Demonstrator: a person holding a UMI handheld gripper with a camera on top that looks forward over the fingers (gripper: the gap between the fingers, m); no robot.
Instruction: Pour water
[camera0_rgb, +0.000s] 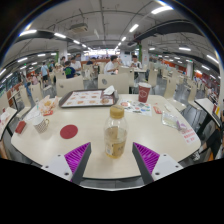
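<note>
The claw is standing wide open, its pink pads flanking a bottle that is resting upright on the pale round surface with gaps at both sides. Left of the bottle a red coaster is lying; farther left, what may be a cup. Beyond the bottle a tray and a red cup are sitting.

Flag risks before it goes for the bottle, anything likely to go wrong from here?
The bottle stands upright between the open gripper fingers, near the table edge; an off-centre close could tip it. Its cap looks still on, so pouring may fail. The cup and red coaster sit off to the left, so a tilt from here would likely spill onto the table.
</note>
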